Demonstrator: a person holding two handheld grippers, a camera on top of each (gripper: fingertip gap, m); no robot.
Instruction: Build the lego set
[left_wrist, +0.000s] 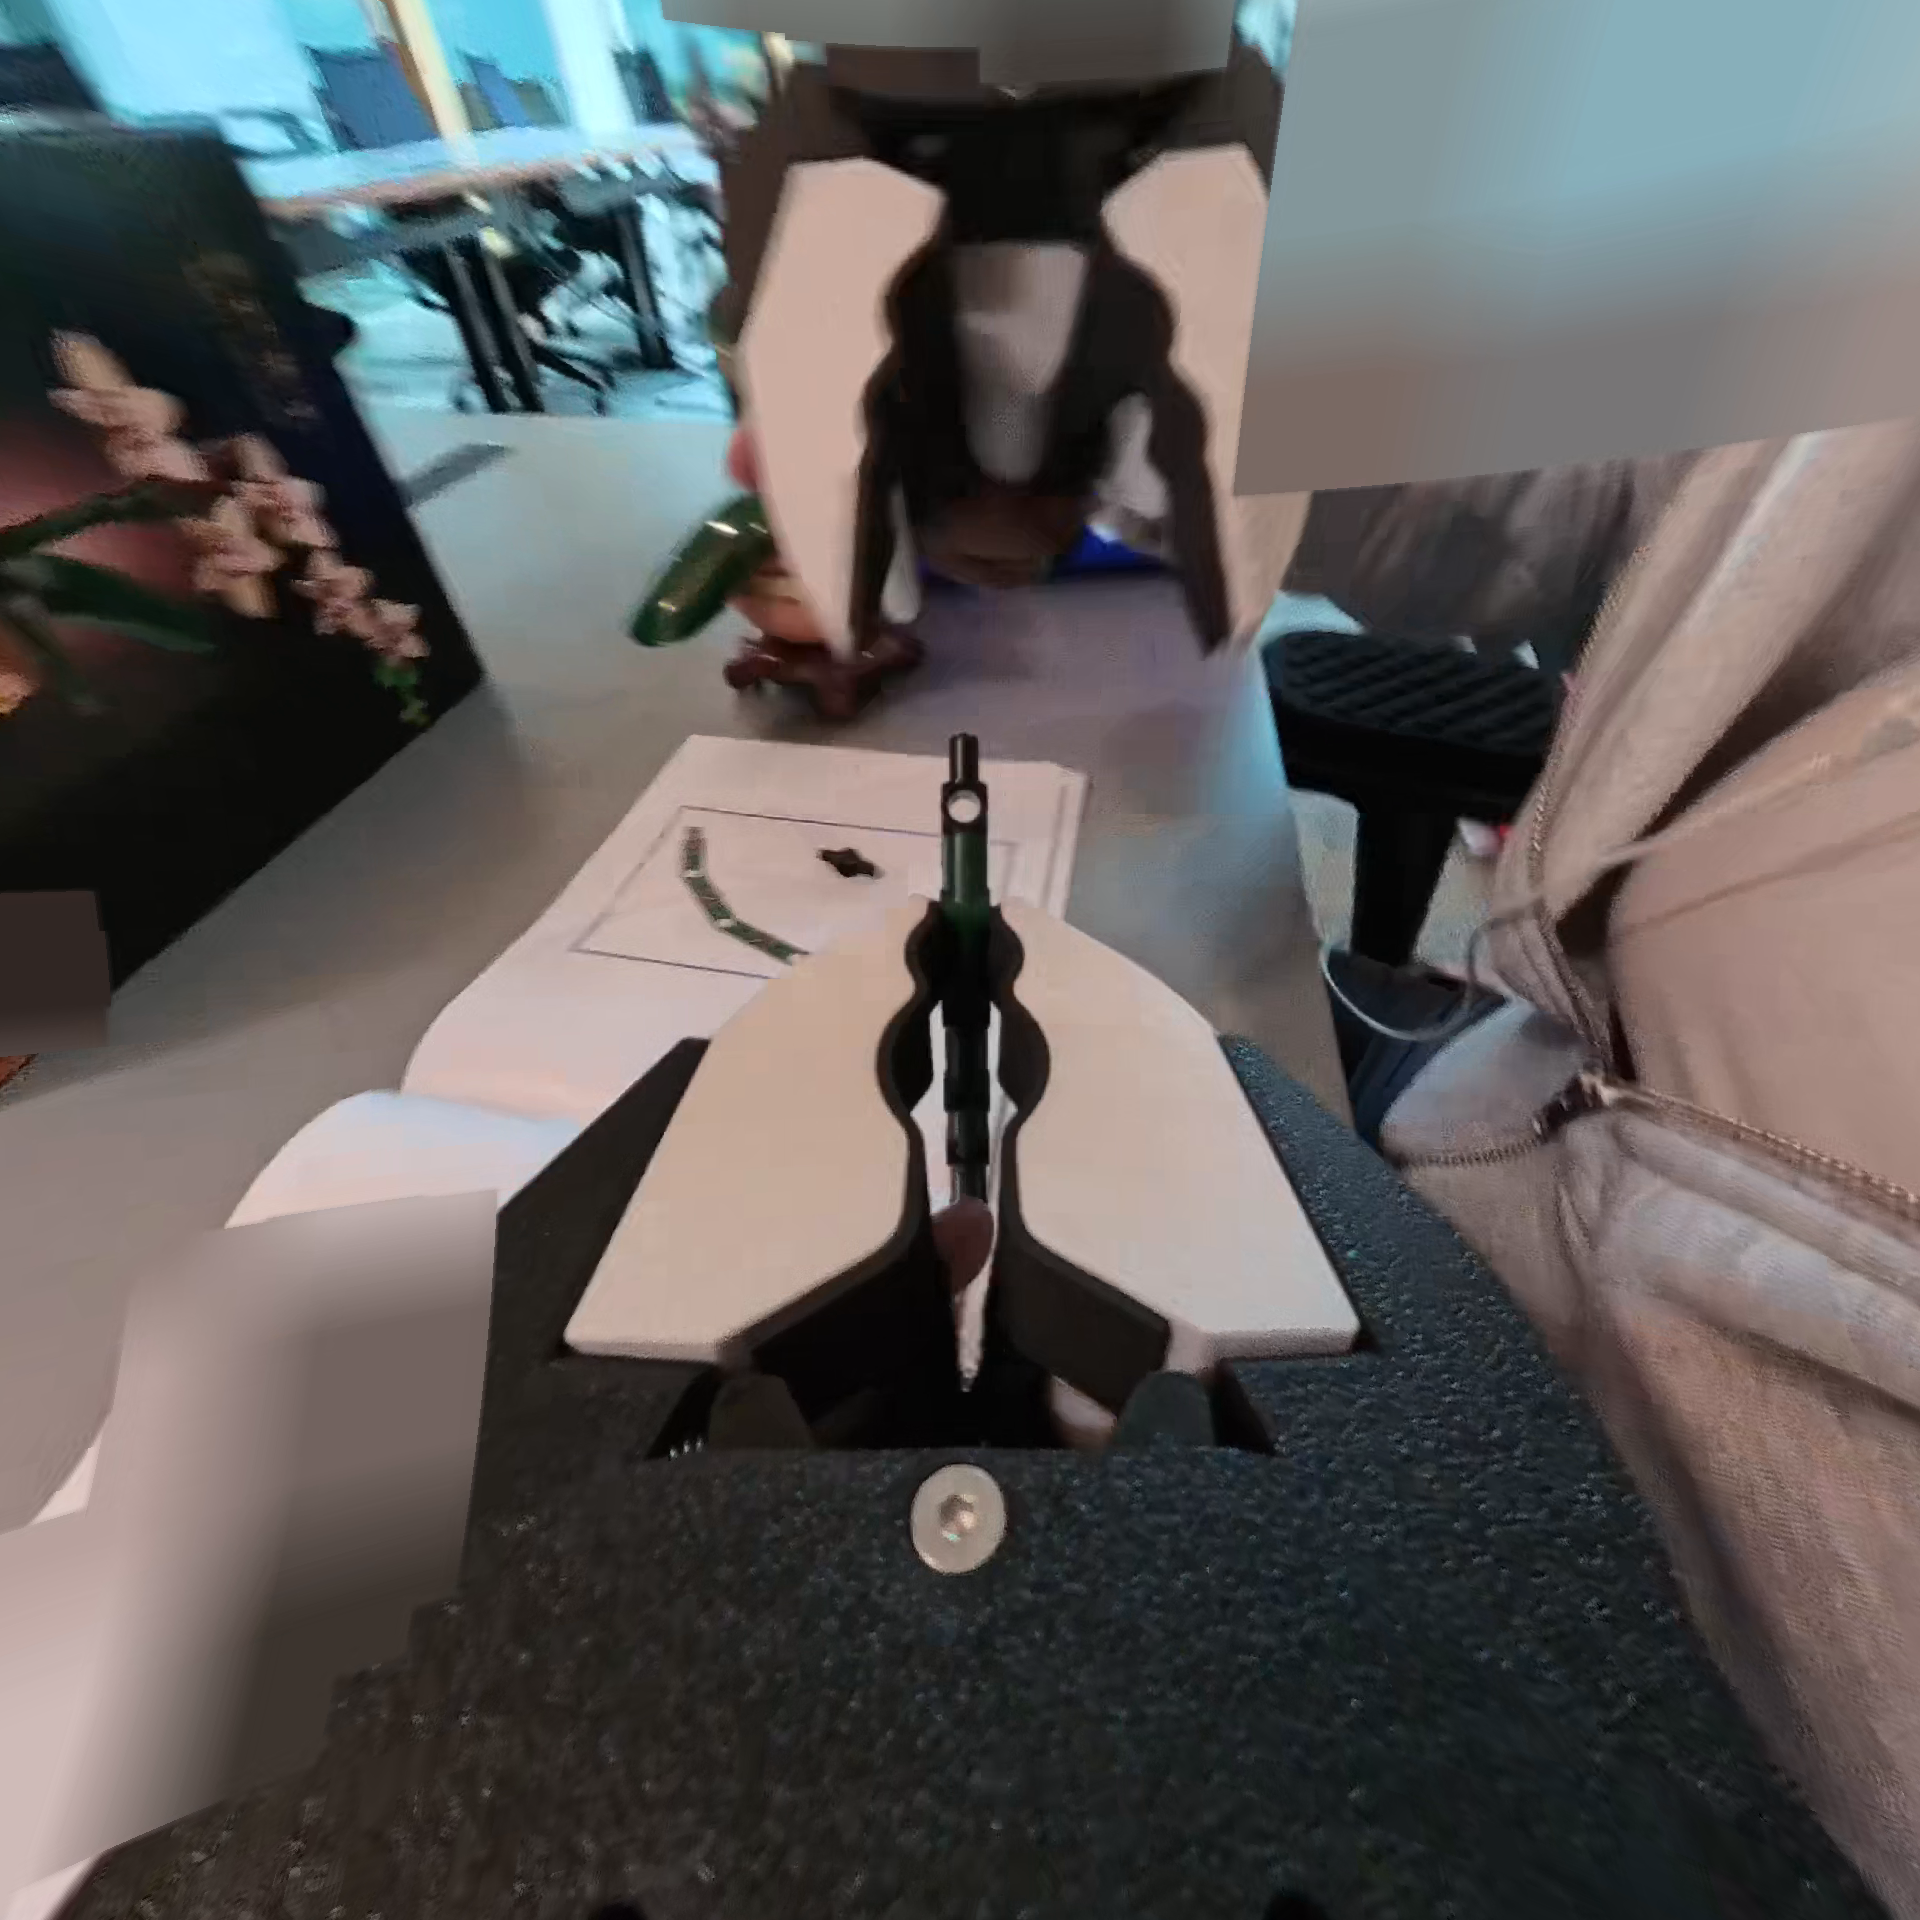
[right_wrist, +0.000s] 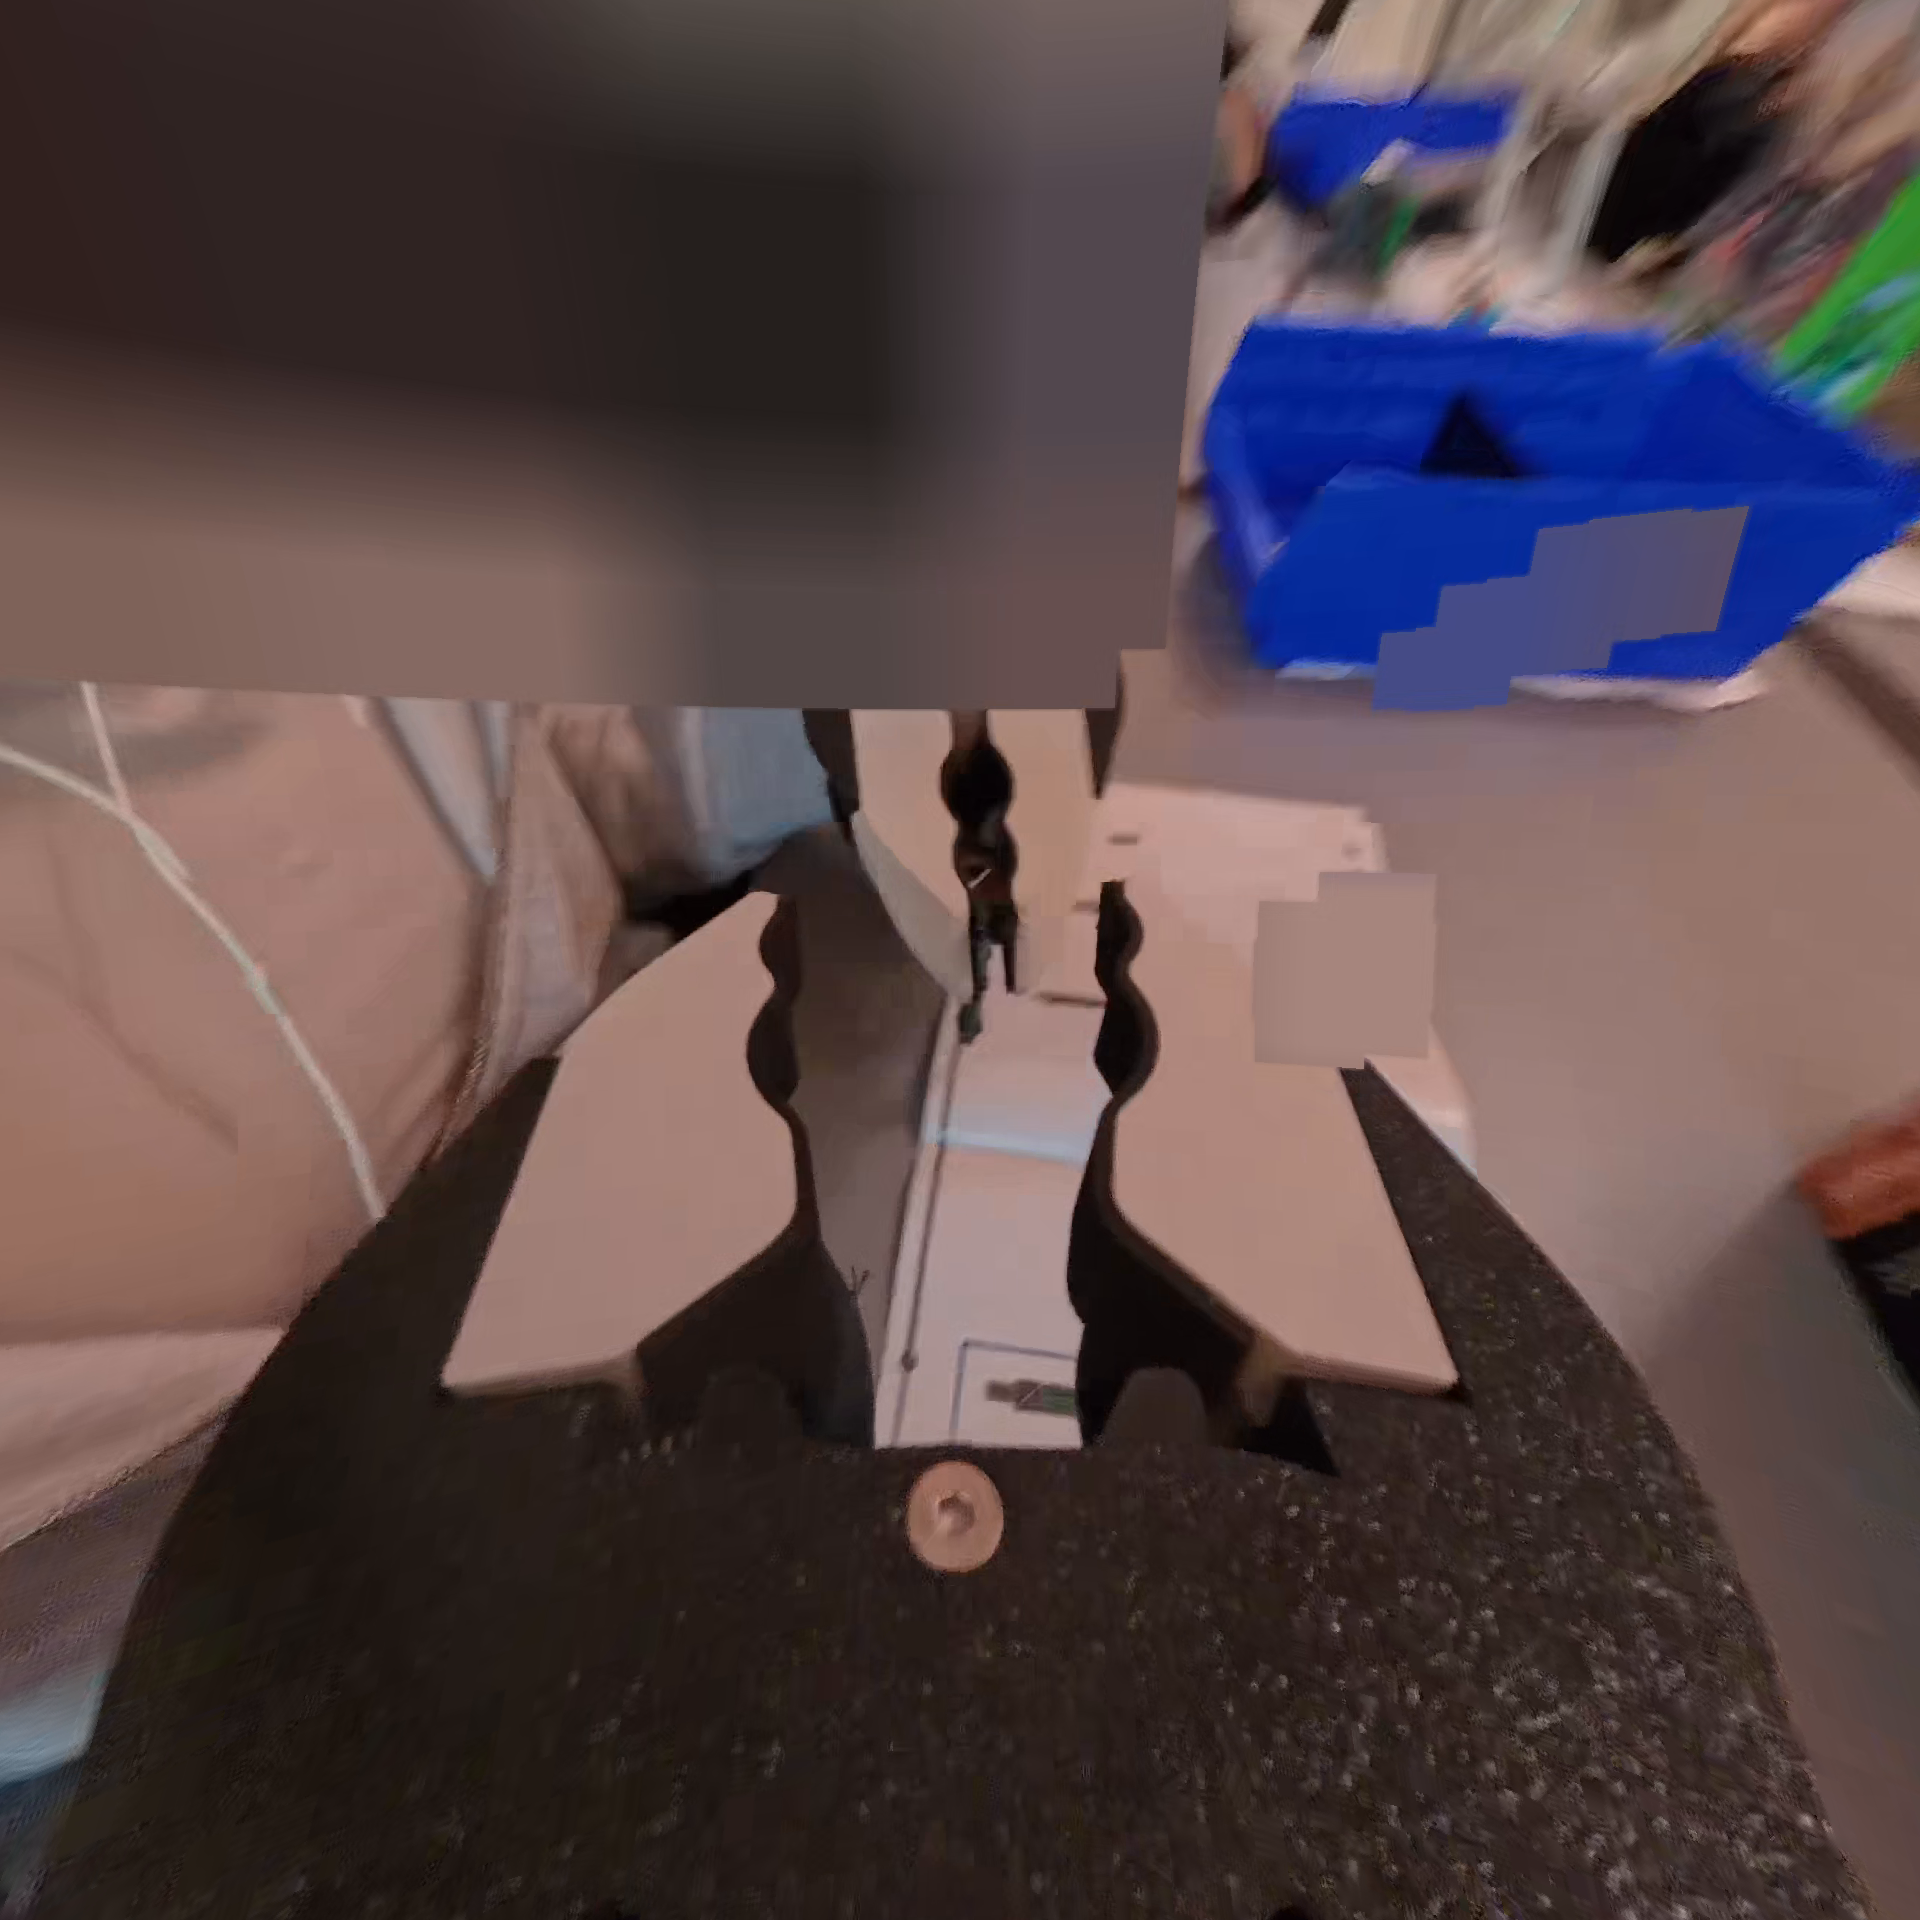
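Left gripper clamped on the thin black-and-green stem piece, tip poking out far side, over the instruction sheet on the bench; right gripper spread wide, empty; judgement: hold stem steady, align axially, close right only once centred.

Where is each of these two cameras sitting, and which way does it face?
Left wrist view: sits on the left gripper, looking along its fingers, shut on a thin green and black stem piece, over the instruction booklet; a beige jacket shows at right.
Right wrist view: sits on the open right gripper, facing the left gripper, with a blue bin beyond.
Shared: each sees the other gripper; both see the stem piece and booklet.
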